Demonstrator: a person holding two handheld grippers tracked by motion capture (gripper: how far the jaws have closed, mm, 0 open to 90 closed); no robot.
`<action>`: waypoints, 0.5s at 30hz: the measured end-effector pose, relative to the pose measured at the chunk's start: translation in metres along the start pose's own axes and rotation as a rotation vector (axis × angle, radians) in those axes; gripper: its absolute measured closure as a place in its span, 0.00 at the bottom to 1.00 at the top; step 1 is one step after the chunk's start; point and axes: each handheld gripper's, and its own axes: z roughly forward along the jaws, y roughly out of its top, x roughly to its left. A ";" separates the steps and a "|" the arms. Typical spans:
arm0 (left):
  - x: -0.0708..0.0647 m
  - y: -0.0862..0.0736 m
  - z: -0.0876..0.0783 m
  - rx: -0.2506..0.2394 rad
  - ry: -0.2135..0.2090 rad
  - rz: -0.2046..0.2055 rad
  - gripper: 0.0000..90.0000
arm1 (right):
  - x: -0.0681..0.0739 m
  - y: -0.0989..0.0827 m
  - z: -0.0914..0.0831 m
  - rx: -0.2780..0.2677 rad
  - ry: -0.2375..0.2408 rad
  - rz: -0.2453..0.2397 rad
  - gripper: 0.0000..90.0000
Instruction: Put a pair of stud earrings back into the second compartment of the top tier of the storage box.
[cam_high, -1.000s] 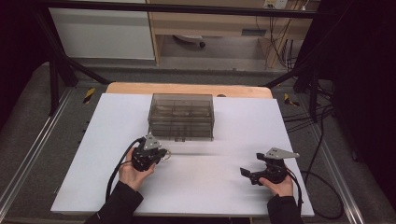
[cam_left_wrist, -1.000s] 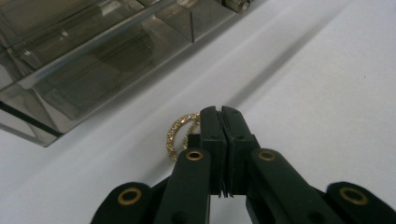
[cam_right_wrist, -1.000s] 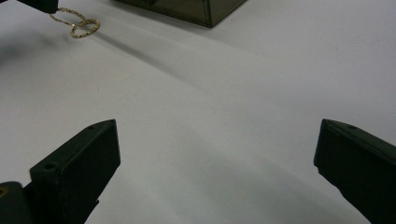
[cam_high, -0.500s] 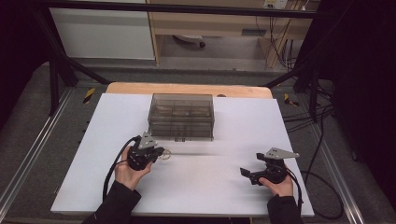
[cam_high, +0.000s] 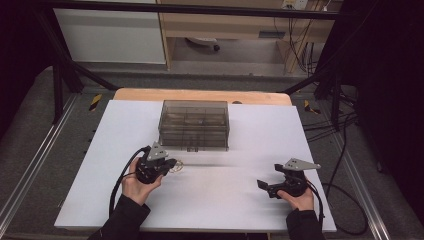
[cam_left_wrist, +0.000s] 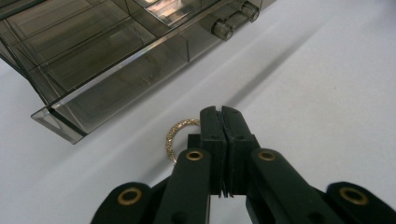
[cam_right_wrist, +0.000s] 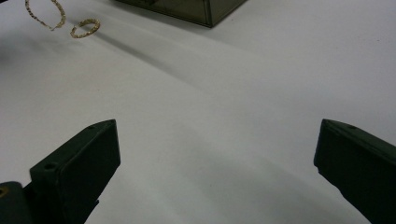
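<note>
At the left of the white table top (cam_high: 100, 150), the left gripper (cam_high: 170, 163) is held low in the person's left hand (cam_high: 134, 184), its black jaws pressed together with a small gold glittery ring (cam_left_wrist: 176, 138) caught at their tips. In the left gripper view the ring is seen standing out to the left of the closed jaws, its open face turned towards the camera (a round thing, so no long axis can be told), with part of its band hidden behind the jaw. Just beyond it the smoky transparent plastic compartment box (cam_high: 194, 125) is set with its long side running across the table. Further right, well apart from box and ring, the right gripper (cam_high: 263, 185) is rested in the right hand (cam_high: 300, 199), pointing left; its jaws are spread wide with nothing between them.
</note>
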 end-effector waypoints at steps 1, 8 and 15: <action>-0.001 0.000 -0.001 -0.002 -0.001 0.000 0.98 | 0.000 0.000 0.000 -0.001 0.001 0.002 0.01; -0.003 0.004 -0.007 -0.003 -0.009 -0.006 0.98 | 0.000 0.000 0.000 0.000 -0.002 0.003 0.01; -0.005 0.008 -0.013 -0.013 -0.022 -0.005 0.98 | 0.000 0.000 0.000 0.001 -0.001 0.006 0.01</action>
